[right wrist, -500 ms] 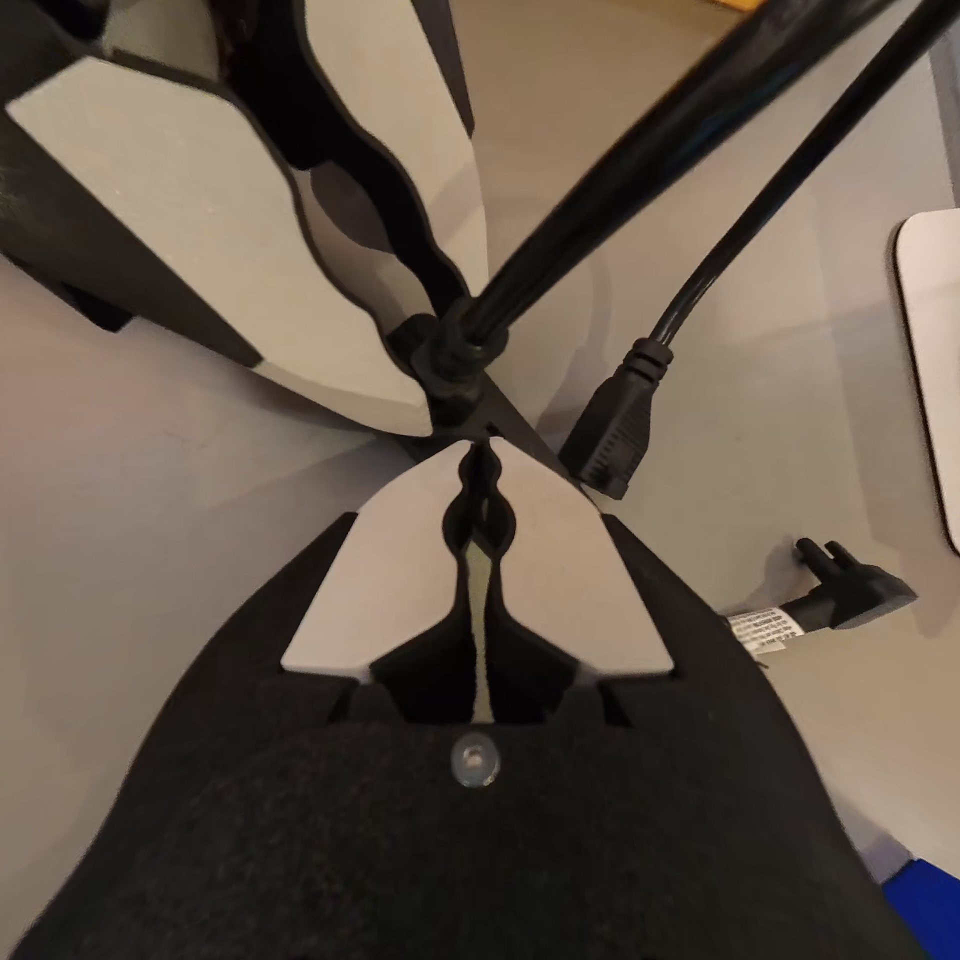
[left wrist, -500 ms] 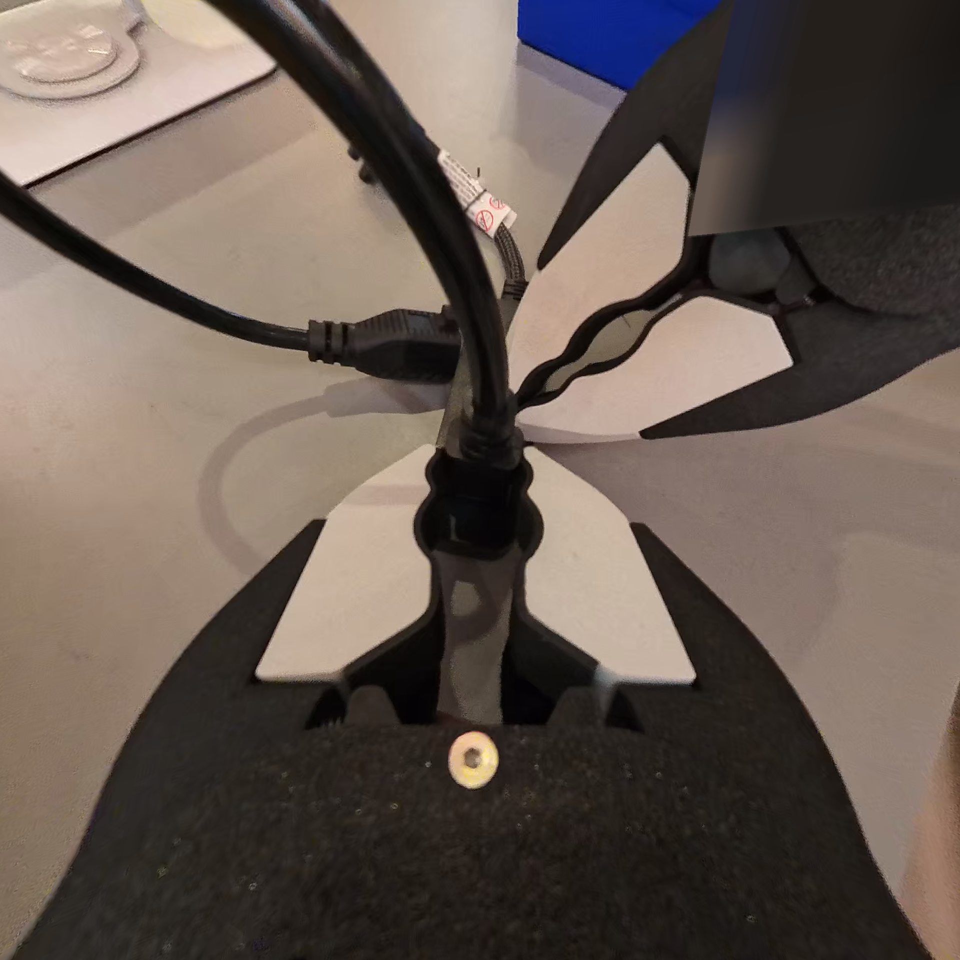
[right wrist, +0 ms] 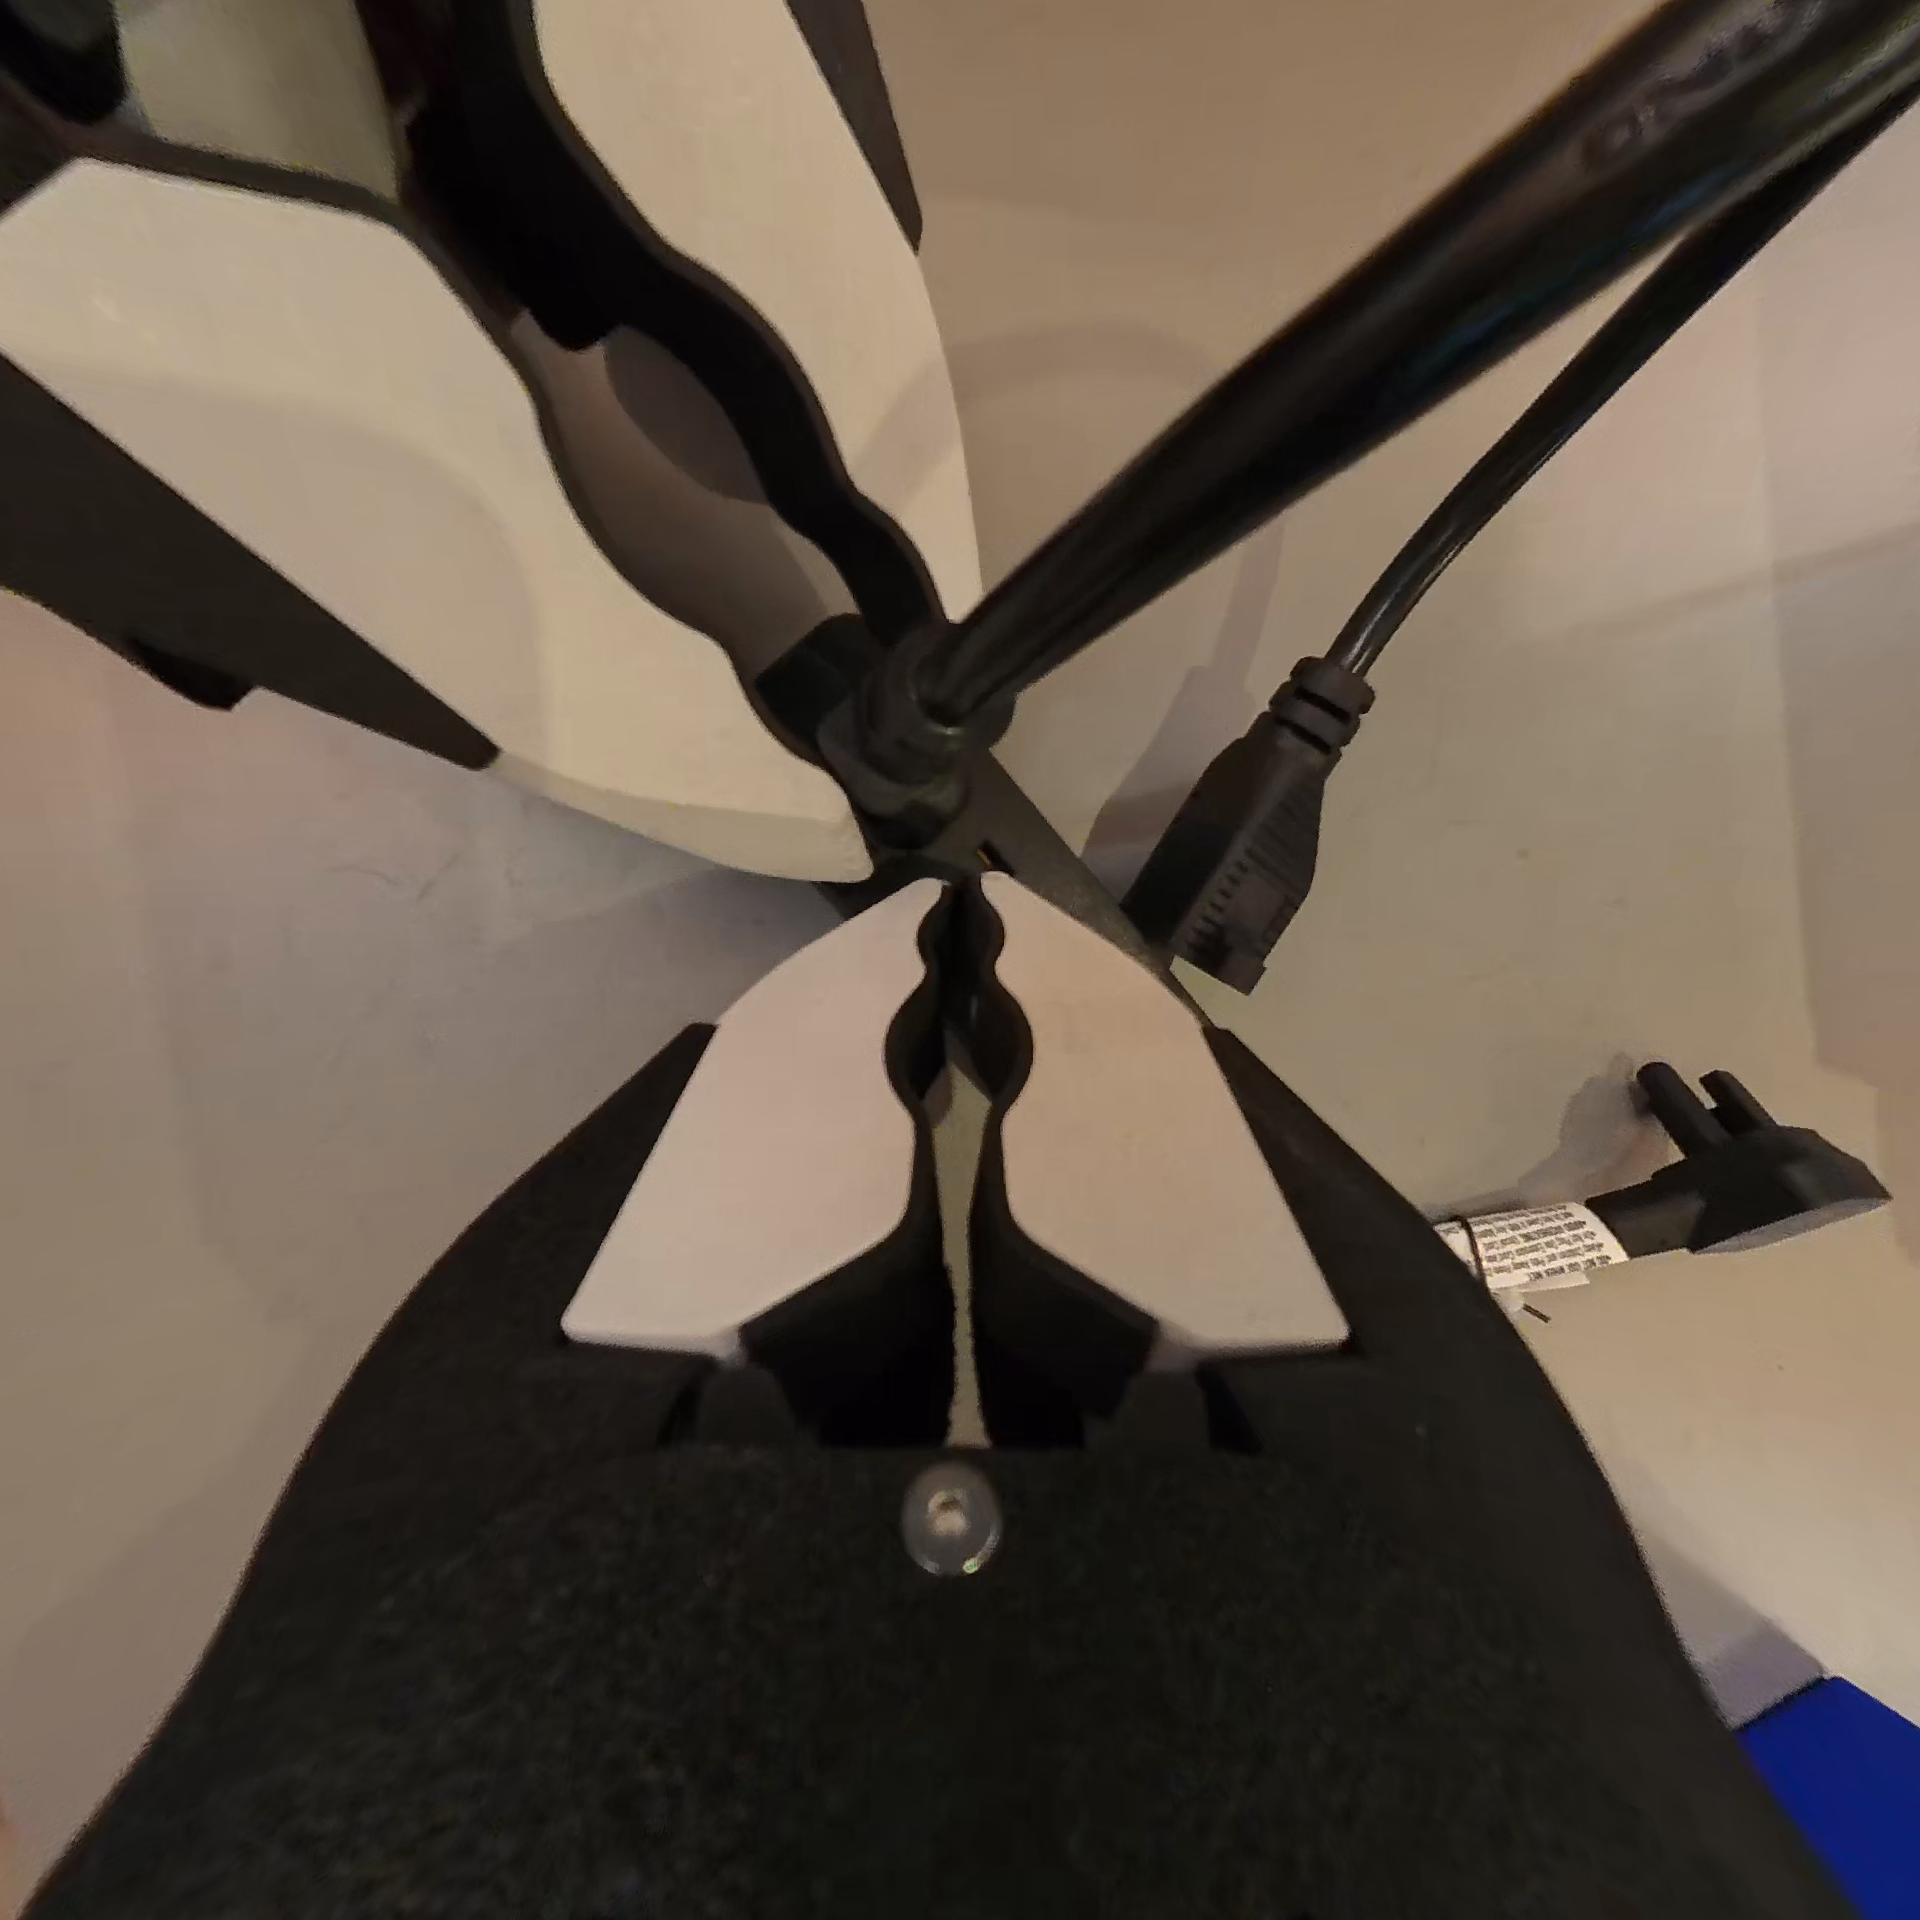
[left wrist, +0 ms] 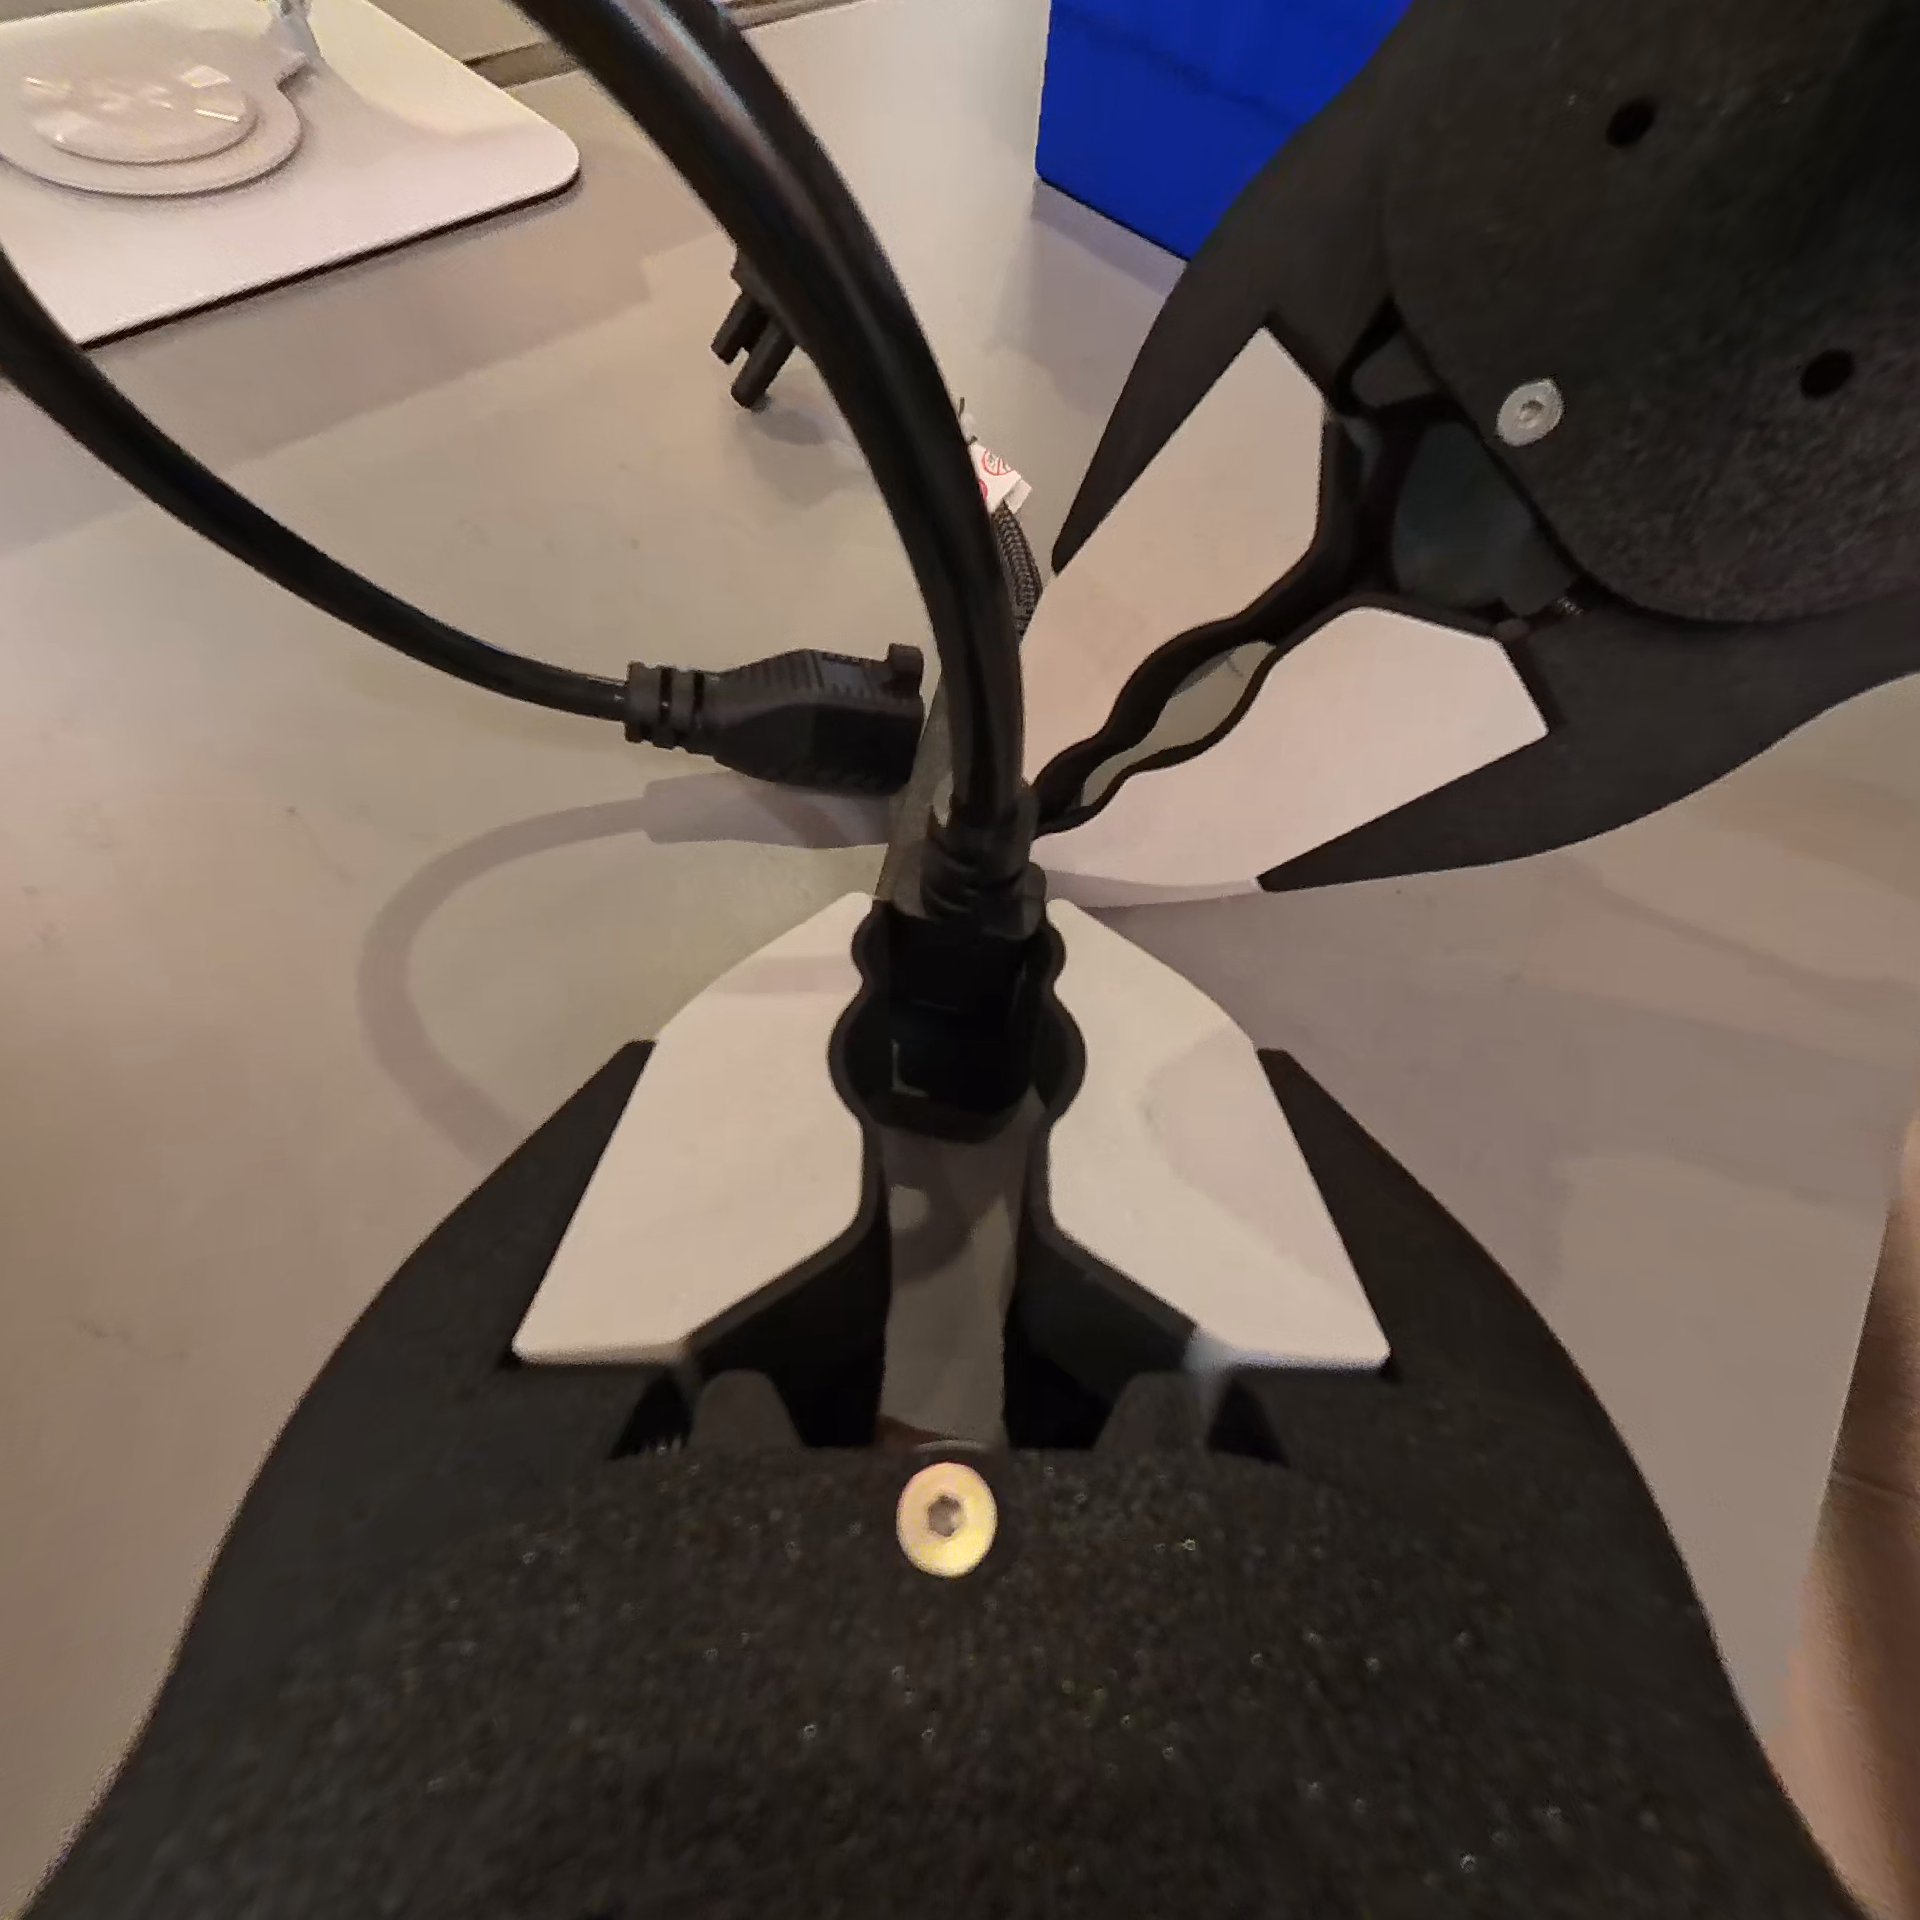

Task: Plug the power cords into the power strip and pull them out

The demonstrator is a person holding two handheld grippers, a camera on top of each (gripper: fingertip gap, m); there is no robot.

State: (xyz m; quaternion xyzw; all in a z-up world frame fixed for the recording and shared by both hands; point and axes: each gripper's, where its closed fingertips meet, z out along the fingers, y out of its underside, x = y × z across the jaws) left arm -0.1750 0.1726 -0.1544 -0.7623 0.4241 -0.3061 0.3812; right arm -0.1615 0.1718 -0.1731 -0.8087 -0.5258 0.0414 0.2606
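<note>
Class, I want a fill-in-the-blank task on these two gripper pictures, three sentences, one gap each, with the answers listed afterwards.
1. The left gripper is shut on a plug whose colour is ____.
2. The box beyond the right gripper is ____.
3. The angled plug lying on the table has a label on its cord, coloured ____.

Missing words: black; blue; white.

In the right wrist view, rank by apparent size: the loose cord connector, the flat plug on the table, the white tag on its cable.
1. Connector: largest, though it sits nearer the camera, which may exaggerate it.
2. Flat plug.
3. White tag: smallest, partly hidden behind the right gripper.
</note>
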